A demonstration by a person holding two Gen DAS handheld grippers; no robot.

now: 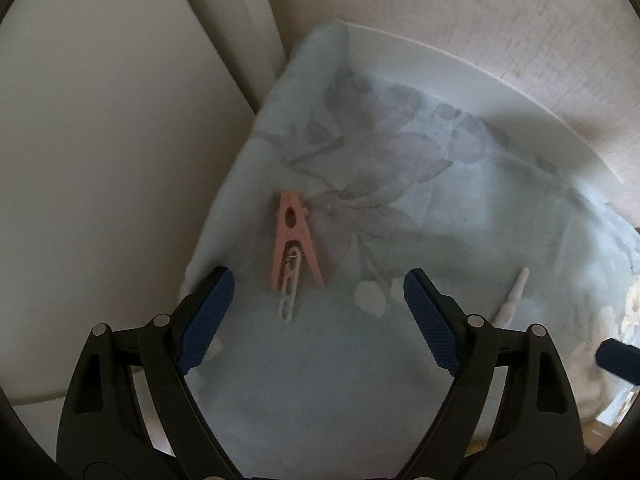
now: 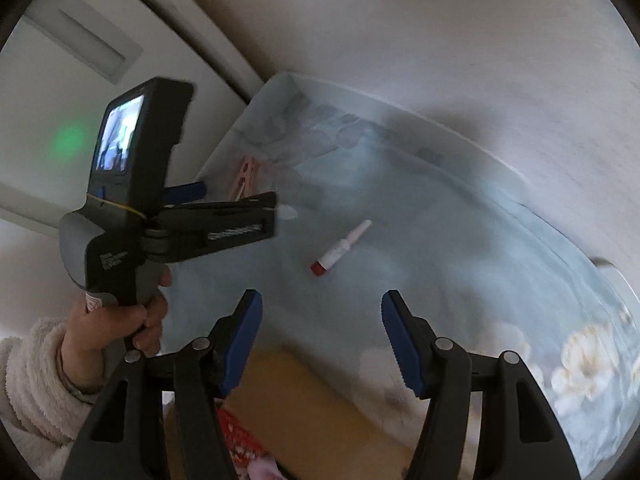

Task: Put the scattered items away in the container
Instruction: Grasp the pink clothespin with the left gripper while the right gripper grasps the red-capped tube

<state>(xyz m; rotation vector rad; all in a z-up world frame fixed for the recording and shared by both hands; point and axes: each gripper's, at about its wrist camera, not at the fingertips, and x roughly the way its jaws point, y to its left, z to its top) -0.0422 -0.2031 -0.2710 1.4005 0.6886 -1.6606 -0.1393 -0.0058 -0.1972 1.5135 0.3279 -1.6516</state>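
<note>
both grippers hang steeply nose-down over a pale blue flowered cloth (image 1: 400, 208) that covers a surface pushed into a corner against a textured wall (image 1: 480, 20). the left gripper (image 1: 320, 292) has its jaws wide apart with nothing between the pads, and a pink clothes peg (image 1: 294, 240) lies flat on the cloth just beyond its tips, toward eleven o'clock from the gap between them, point end away. a small white clip (image 1: 288, 292) pokes out from between the peg's legs toward six o'clock, so the two look hooked or stacked together; i cannot tell which. that wide spread suits the peg, which looks like the left hand's target. the right gripper (image 2: 322, 336) has its jaws moderately apart and empty too, and a small white tube with a red cap (image 2: 340, 248) lies on the cloth at about twelve o'clock from its tips, well clear of them, cap end nearer. the same tube shows at three o'clock of the left gripper in the left wrist view. in the right wrist view a hand (image 2: 116, 320) in a fluffy cream sleeve grips the left tool's handle at nine o'clock. an open cardboard box (image 2: 304, 412) with something red inside sits below the right gripper at six o'clock, off the near edge of the cloth; this is probably the container, placed close so each picked item needs only a short carry. nothing is held yet.
</note>
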